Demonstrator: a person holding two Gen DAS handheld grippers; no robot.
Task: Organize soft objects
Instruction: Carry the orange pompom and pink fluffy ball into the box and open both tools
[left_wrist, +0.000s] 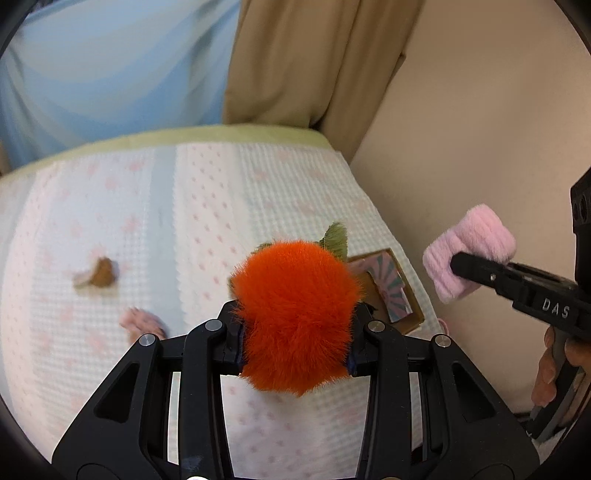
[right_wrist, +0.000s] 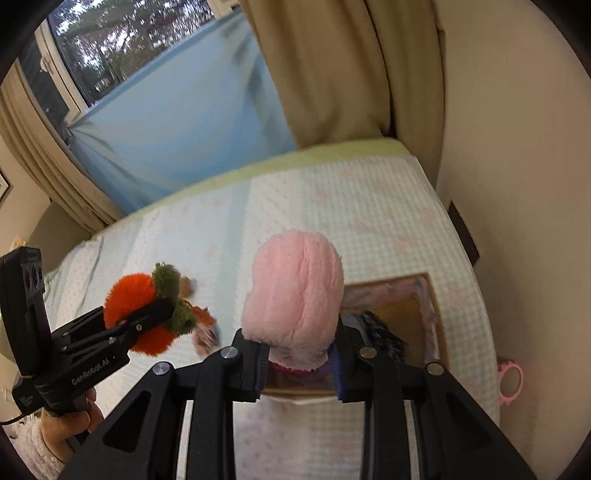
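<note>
My left gripper is shut on a fluffy orange plush with green leaves, held above the bed; it also shows in the right wrist view. My right gripper is shut on a pink plush roll, held above an open cardboard box. The pink roll shows at the right of the left wrist view, beside the bed. The box lies on the bed's right edge, partly hidden by the orange plush. A dark furry item lies in the box.
The bed has a pale checked cover. A brown soft item and a pinkish one lie on it at the left. A beige wall and curtain stand at the right. A pink mirror lies beside the bed.
</note>
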